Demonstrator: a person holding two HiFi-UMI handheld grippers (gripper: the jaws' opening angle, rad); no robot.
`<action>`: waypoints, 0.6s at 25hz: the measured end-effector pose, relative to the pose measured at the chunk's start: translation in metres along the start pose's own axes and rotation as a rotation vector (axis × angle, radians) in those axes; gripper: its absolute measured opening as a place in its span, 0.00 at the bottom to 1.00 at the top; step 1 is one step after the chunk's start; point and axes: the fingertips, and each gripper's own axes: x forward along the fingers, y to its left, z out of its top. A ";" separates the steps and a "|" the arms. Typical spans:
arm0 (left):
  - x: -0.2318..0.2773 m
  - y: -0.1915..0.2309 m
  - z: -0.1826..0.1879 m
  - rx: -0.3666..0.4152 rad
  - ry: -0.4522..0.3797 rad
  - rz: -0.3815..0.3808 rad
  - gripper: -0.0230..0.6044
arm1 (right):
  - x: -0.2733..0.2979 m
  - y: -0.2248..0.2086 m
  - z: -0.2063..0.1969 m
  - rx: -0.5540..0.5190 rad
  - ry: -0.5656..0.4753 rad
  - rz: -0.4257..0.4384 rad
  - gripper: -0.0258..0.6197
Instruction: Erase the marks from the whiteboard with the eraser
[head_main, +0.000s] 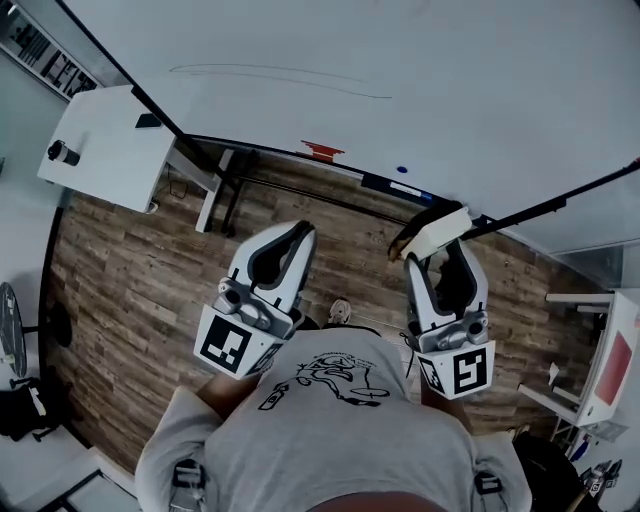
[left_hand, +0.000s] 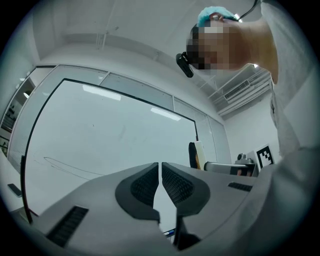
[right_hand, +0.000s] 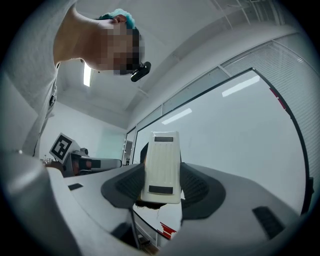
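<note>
My right tool (head_main: 441, 246) is clamped on the cream plastic-backed block eraser (head_main: 433, 231), gripping it by its two long sides. In the right gripper view the pale back faces the camera and the dark felt faces away, towards the large white wall-mounted whiteboard (head_main: 380, 70). The eraser is held low, near the board's bottom ledge, and looks to be off the surface. My left tool (head_main: 288, 238) is empty, its jaws drawn almost together with only a thin slit between them. The one mark I can make out is a faint long grey pen line (head_main: 280, 74) high on the board, well apart from the eraser. To do this well I'd raise the eraser to one end of that line, set the felt flat on the board rather than on an edge, and press evenly as I sweep along it. The main risk I see is the block twisting in my grip, so light, overlapping passes seem wiser than one hard push.
</note>
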 end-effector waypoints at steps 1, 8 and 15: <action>0.004 0.002 -0.003 -0.005 0.003 0.003 0.09 | 0.003 -0.004 -0.002 0.001 0.002 0.001 0.39; 0.017 0.016 -0.013 -0.004 0.016 0.010 0.09 | 0.018 -0.016 -0.014 0.002 0.012 -0.011 0.39; 0.025 0.046 -0.011 -0.006 0.007 0.000 0.09 | 0.048 -0.012 -0.019 -0.018 0.015 -0.025 0.39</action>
